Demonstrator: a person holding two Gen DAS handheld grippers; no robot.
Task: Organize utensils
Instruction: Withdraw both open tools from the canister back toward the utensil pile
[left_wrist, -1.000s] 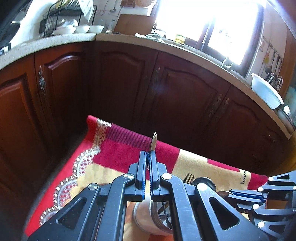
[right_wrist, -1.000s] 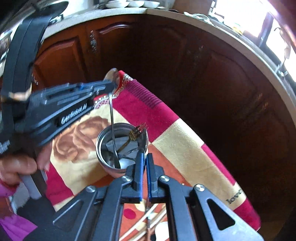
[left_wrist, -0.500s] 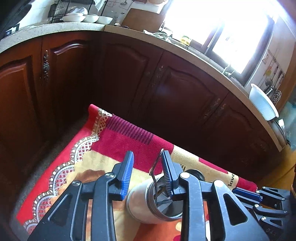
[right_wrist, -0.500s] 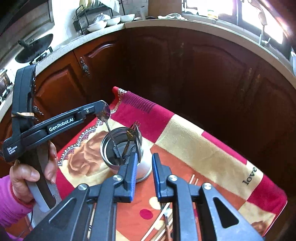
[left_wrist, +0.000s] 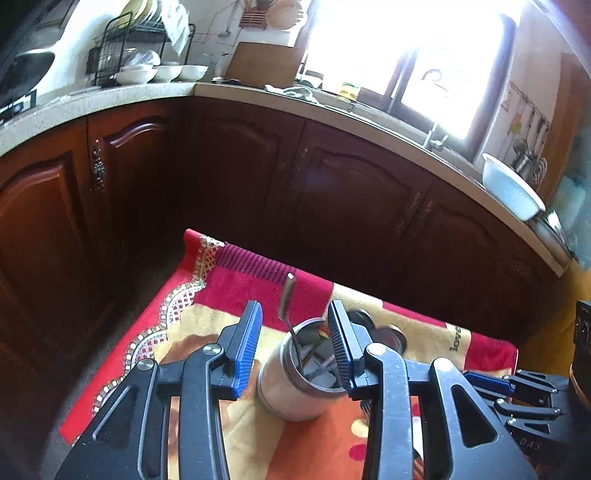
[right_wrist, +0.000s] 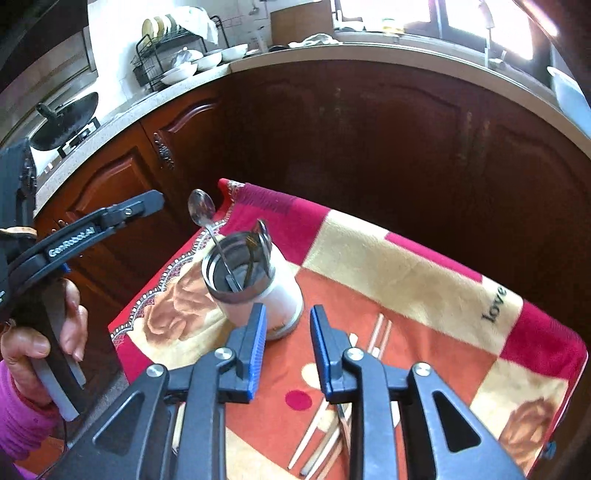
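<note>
A metal utensil holder (right_wrist: 251, 280) with a white body stands on the patterned cloth (right_wrist: 424, 273). A spoon (right_wrist: 201, 212) stands in it, bowl up, beside a fork (right_wrist: 256, 245). In the left wrist view the holder (left_wrist: 299, 373) sits between and beyond the fingers, the spoon (left_wrist: 287, 295) sticking up. My left gripper (left_wrist: 293, 343) is open and empty; it also shows in the right wrist view (right_wrist: 147, 201), left of the holder. My right gripper (right_wrist: 286, 350) is open and empty, just in front of the holder. Chopsticks (right_wrist: 314, 432) lie on the cloth beneath it.
Dark wooden cabinets (left_wrist: 332, 206) curve around the table's far side under a stone counter (right_wrist: 369, 55). A dish rack with bowls (right_wrist: 177, 59) and a wok (right_wrist: 62, 122) stand on the counter. A white basin (left_wrist: 513, 192) sits at the right. The cloth's edges drop off close by.
My left gripper opened and let go of the spoon, which now stands in the holder, then drew back to the left. My right gripper opened too and pulled back.
</note>
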